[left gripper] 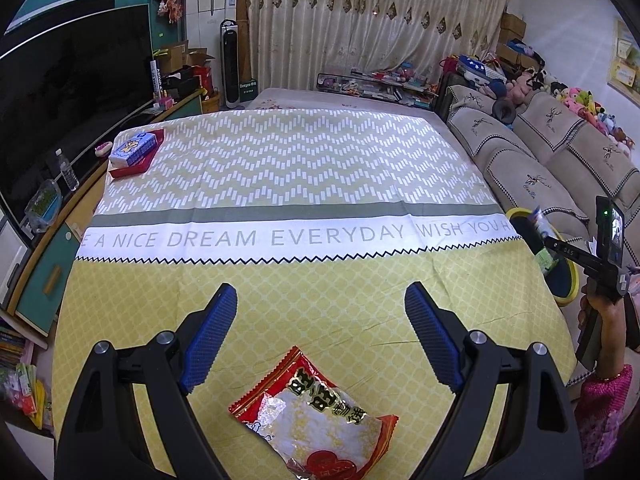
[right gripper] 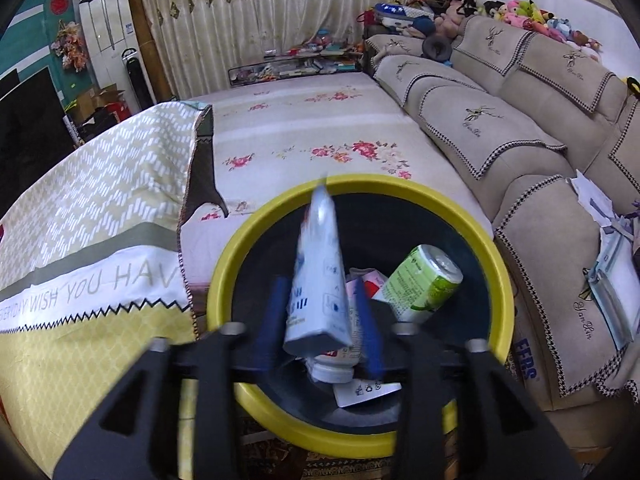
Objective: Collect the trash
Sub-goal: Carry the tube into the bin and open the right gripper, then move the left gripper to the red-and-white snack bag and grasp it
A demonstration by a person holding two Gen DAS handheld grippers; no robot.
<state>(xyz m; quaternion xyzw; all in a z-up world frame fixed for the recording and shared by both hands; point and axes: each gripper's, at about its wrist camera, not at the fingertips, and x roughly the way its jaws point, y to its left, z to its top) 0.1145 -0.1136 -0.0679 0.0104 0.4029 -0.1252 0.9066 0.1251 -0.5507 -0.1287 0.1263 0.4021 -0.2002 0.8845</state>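
- Left gripper [left gripper: 320, 336]: jaws spread wide, nothing between the blue pads [left gripper: 208, 336]. It hangs over the near part of the yellow patterned cloth [left gripper: 320, 184].
- Snack wrapper [left gripper: 316, 412]: red and silver, crumpled, lying flat on the cloth just near of the left gripper's fingertips, touching neither pad.
- Right gripper [right gripper: 324, 316]: jaws part-way apart, blurred. A white and blue tube [right gripper: 320, 272] stands tilted between the pads, cap end nearest the camera; whether the pads press on it cannot be told.
- Bin [right gripper: 224, 264]: yellow rim, dark inside, on the floor right of the cloth-covered surface and left of the sofa [right gripper: 520, 128]. The tube sits over its opening.
- Inside the bin: 1 green can [right gripper: 420, 284] lying on its side, plus paper scraps.
- Far left on the cloth: a red tray [left gripper: 140, 160] bearing a tissue pack [left gripper: 134, 146].
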